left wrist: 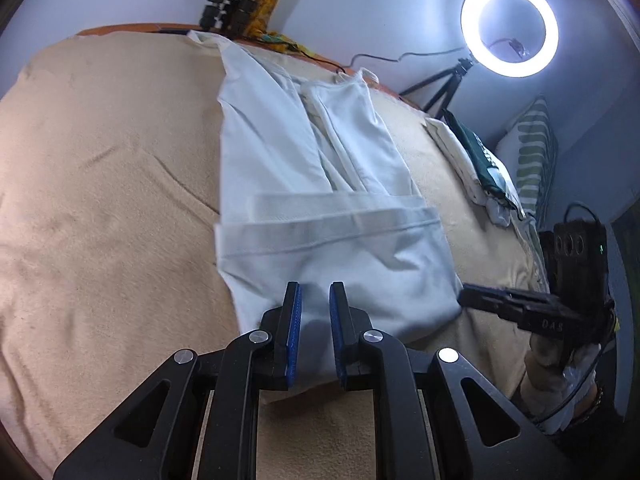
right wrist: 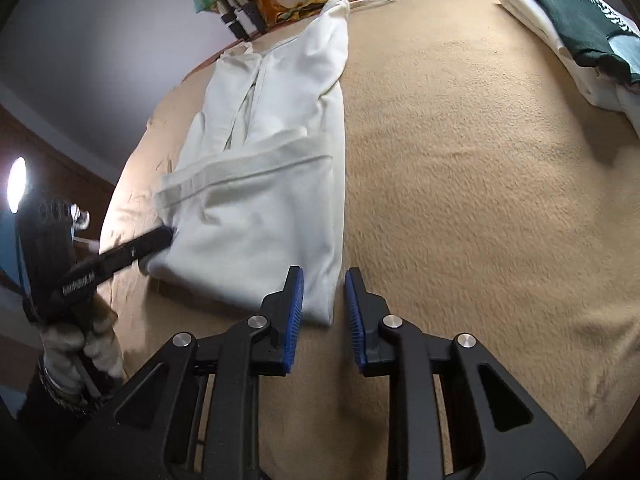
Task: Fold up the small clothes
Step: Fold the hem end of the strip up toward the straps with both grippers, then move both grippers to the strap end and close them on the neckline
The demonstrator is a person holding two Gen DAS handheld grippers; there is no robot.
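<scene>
Pale white cotton garment (left wrist: 320, 208), long and narrow with thin shoulder straps at its far end, lies flat on the tan fuzzy blanket (left wrist: 100, 200). Its near end is already turned up over the body, hem band lying crosswise.

Left gripper (left wrist: 314, 300): blue-padded jaws slightly apart, nothing between them, poised over the folded near edge. Right gripper (right wrist: 323, 284): jaws also parted and empty, with the fold's near right corner just ahead of its left pad.

Step in hand, by my reading: first bottom fold laid down, cloth released.

Next move likely needs both grippers to pinch the doubled near edge at its two corners and carry it toward the straps, keeping the layers square.
</scene>
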